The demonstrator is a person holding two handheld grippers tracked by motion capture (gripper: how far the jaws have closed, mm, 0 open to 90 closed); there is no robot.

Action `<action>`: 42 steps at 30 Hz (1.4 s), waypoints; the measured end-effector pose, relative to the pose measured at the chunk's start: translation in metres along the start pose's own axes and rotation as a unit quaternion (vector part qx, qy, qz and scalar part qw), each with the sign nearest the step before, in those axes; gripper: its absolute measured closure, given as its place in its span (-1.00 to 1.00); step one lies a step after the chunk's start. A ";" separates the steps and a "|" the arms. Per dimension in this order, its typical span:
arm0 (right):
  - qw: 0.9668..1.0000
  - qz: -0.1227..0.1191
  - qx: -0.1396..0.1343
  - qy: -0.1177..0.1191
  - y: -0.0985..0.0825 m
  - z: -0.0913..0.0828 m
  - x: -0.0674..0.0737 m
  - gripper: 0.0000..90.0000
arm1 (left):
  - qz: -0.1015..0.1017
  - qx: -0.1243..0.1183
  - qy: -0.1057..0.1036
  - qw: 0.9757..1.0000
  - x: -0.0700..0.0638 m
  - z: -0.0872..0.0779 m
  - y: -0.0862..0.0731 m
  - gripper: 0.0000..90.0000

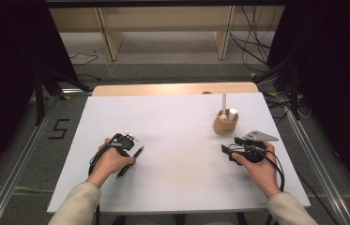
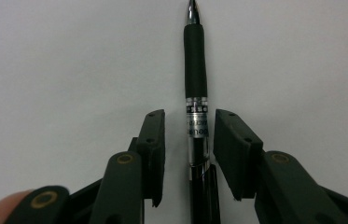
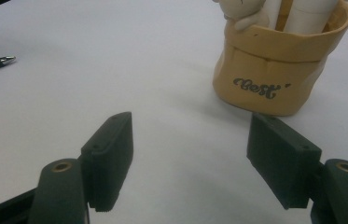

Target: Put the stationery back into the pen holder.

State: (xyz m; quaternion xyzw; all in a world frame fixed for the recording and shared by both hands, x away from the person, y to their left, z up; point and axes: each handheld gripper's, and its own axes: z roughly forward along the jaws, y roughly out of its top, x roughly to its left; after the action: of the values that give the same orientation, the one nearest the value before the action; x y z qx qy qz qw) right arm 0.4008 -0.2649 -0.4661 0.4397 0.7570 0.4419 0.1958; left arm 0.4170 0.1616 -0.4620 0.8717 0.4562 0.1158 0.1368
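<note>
1. Black pen (image 2: pixel 195 93) lies on the white table (image 1: pixel 182 131), running lengthwise between the jaws of the left gripper (image 2: pixel 189 130), its metal tip pointing away ahead of them.
2. Left gripper jaws stand narrow, one on each side of the pen barrel. A thin gap shows on either side in the left gripper view, so the pads are not pressing on it.
3. High view: the left gripper (image 1: pixel 125 143) sits in the left hand (image 1: pixel 111 161) over the near part of the pen (image 1: pixel 130 161), which lies at a slant on the table.
4. Right gripper (image 3: pixel 190 140) rests apart from the pen, its jaws wide with nothing between them; bare table shows in the gap.
5. Tan pot (image 3: pixel 279 65), marked with dark lettering, stands just ahead of the right gripper's right-hand jaw, holding white sticks and a pale figure.
6. High view: the pot (image 1: pixel 225 123) stands just beyond the right gripper (image 1: pixel 238 149), well apart from the pen.
</note>
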 end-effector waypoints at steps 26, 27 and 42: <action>1.000 -0.001 -0.002 -0.001 0.000 -0.001 0.001 -0.29 | -0.012 0.021 -0.025 0.999 0.001 0.004 0.005 0.66; 1.000 -0.001 -0.002 -0.001 0.000 -0.001 0.001 -0.29 | -0.010 0.023 -0.025 0.999 0.001 0.003 0.005 0.67; 1.000 -0.002 -0.004 -0.003 0.000 -0.002 0.001 -0.29 | -0.015 0.022 -0.007 1.000 -0.005 0.003 0.005 0.76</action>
State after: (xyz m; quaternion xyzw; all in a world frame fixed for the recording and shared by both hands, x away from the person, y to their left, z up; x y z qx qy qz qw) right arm 0.3991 -0.2651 -0.4648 0.4384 0.7555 0.4437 0.2006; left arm 0.4193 0.1541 -0.4639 0.8683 0.4708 0.0972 0.1221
